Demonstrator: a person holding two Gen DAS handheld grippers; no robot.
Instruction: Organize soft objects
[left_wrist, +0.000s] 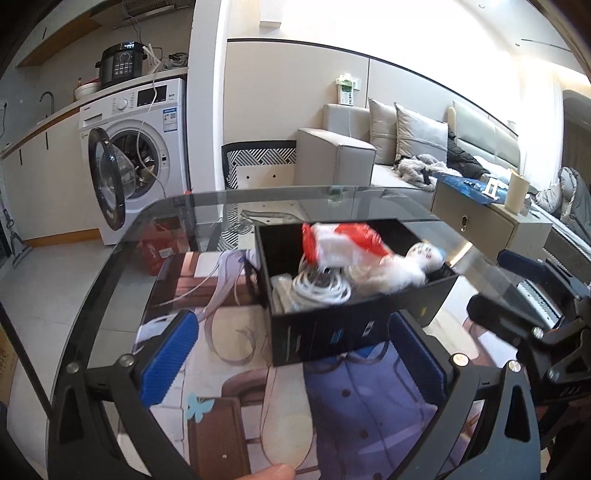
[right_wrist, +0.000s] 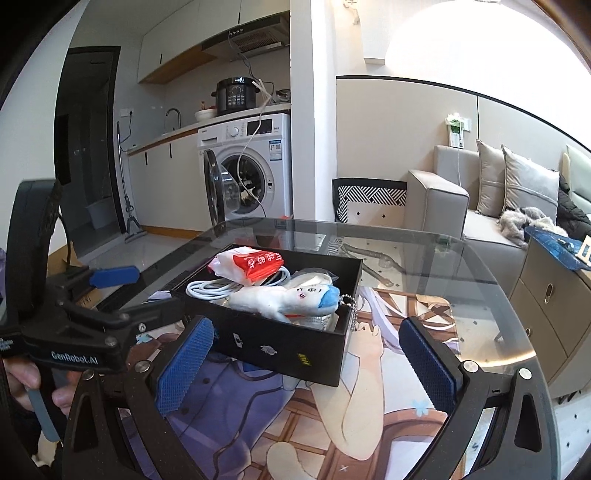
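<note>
Plush toy (right_wrist: 284, 301) lies in the black box (right_wrist: 280, 350) beside the red-white packet (right_wrist: 251, 265) and white cable (right_wrist: 210, 288); light, squashy, so pinch its body mid-length. Your left gripper (left_wrist: 295, 354) and right gripper (right_wrist: 306, 363) both gape, holding nothing.

Both my wrist cams look forward and down across the worktop (left_wrist: 110, 266), pretty close. They share the black box (right_wrist: 280, 350) and washing machine (left_wrist: 147, 122).
</note>
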